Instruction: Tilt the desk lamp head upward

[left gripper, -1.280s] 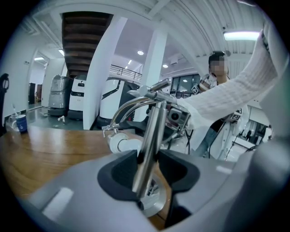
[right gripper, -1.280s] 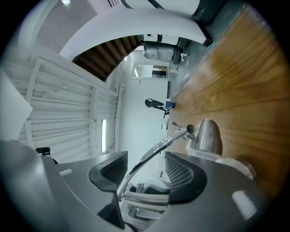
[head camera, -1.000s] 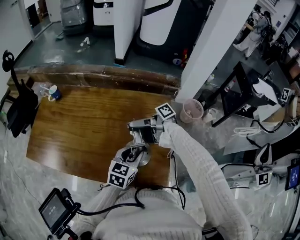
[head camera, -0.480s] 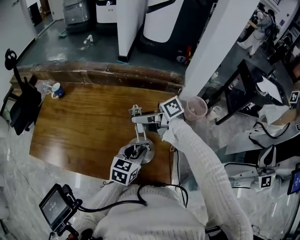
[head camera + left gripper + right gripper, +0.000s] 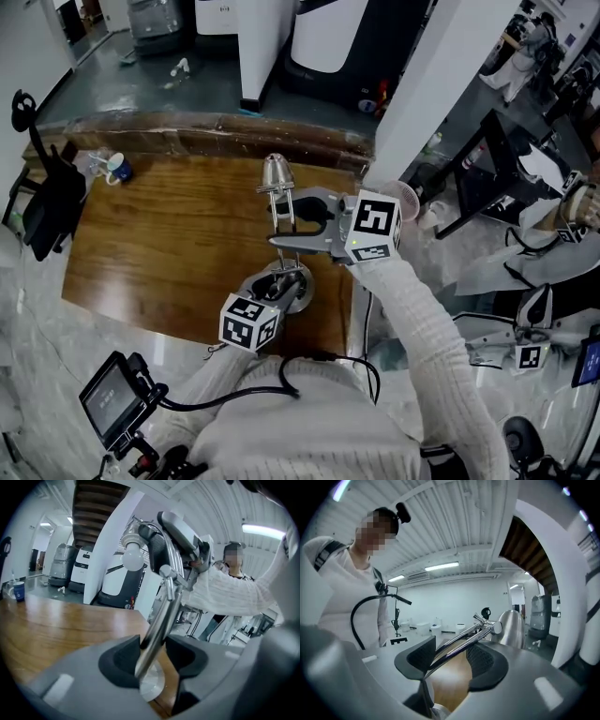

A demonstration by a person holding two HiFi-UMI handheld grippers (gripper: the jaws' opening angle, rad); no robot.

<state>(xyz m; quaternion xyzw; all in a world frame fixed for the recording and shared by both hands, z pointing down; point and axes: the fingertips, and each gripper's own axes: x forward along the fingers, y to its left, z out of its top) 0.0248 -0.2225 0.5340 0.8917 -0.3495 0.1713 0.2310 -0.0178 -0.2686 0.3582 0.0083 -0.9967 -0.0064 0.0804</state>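
Lamp base (image 5: pixel 300 292): round metal disc that stands on the wooden table (image 5: pixel 159 244); the landmark for every entry below.
Lower stem (image 5: pixel 158 630): bright metal rod that rises from the lamp base at a slant.
Upper arm (image 5: pixel 461 641): twin thin rods, above the lamp base, that run from the stem's top joint to the head.
Lamp head (image 5: pixel 277 174): cone-shaped metal shade, high above the lamp base and on its far side; the white bulb (image 5: pixel 133 559) shows in its mouth.
Left gripper (image 5: pixel 152 657): low on the near side of the lamp base, jaws astride the lower stem just above the disc. The jaws are opening; the stem lies close to one pad and a clear gap shows at the other, so nothing is clamped.
Right gripper (image 5: pixel 450 659): above the lamp base, reaching in from its right. The jaws are opening; the upper arm passes between the pads, near one and free of the other.
Cup (image 5: pixel 119 169): blue and white, well apart from the lamp base, far to its left.
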